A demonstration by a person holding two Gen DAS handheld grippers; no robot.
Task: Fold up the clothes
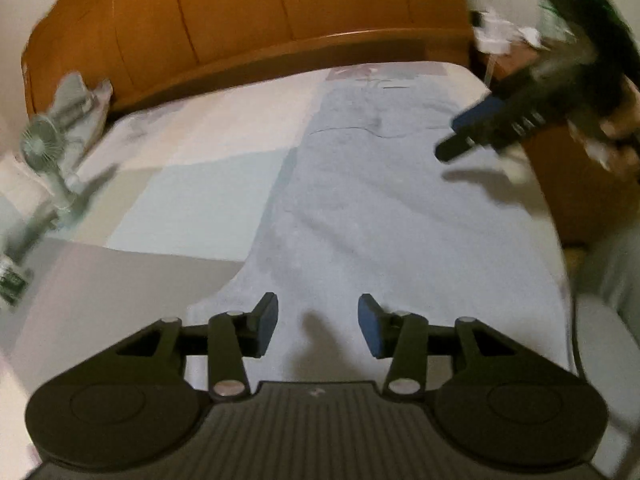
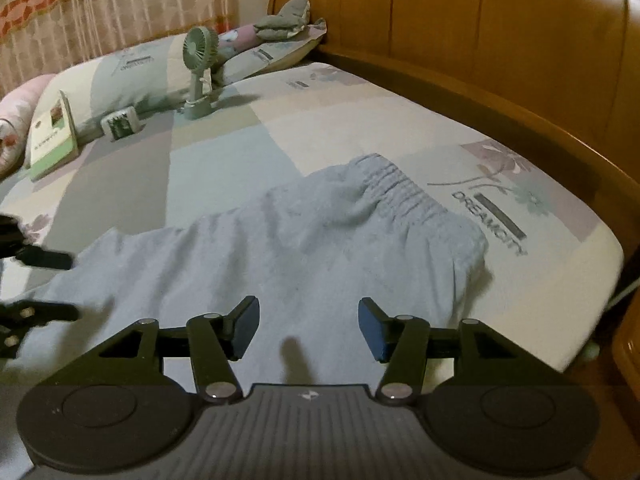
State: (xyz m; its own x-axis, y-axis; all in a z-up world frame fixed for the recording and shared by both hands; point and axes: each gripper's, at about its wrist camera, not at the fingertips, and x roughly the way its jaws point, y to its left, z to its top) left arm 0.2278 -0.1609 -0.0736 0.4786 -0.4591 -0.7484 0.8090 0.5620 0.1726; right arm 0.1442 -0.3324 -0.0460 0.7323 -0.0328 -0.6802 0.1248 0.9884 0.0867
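A pale blue pair of pants (image 1: 360, 208) lies flat along the bed, its elastic waistband (image 2: 404, 196) at the far end near the wooden bed frame. My left gripper (image 1: 318, 326) hovers open over one end of the pants, nothing between its blue pads. My right gripper (image 2: 308, 330) also stands open, above the upper part of the pants just short of the waistband. In the left wrist view the right gripper (image 1: 468, 132) shows blurred at the upper right, above the garment. The left gripper's fingertips (image 2: 48, 260) reach in at the left edge of the right wrist view.
The bed sheet (image 2: 224, 168) has pastel blocks and printed lettering. A wooden bed frame (image 2: 500, 40) curves round the far side. A small green fan (image 2: 199, 72), a book (image 2: 54, 136), a small box (image 2: 120, 122) and pillows (image 2: 132, 72) lie beyond the pants. A curtain (image 2: 100, 8) hangs behind.
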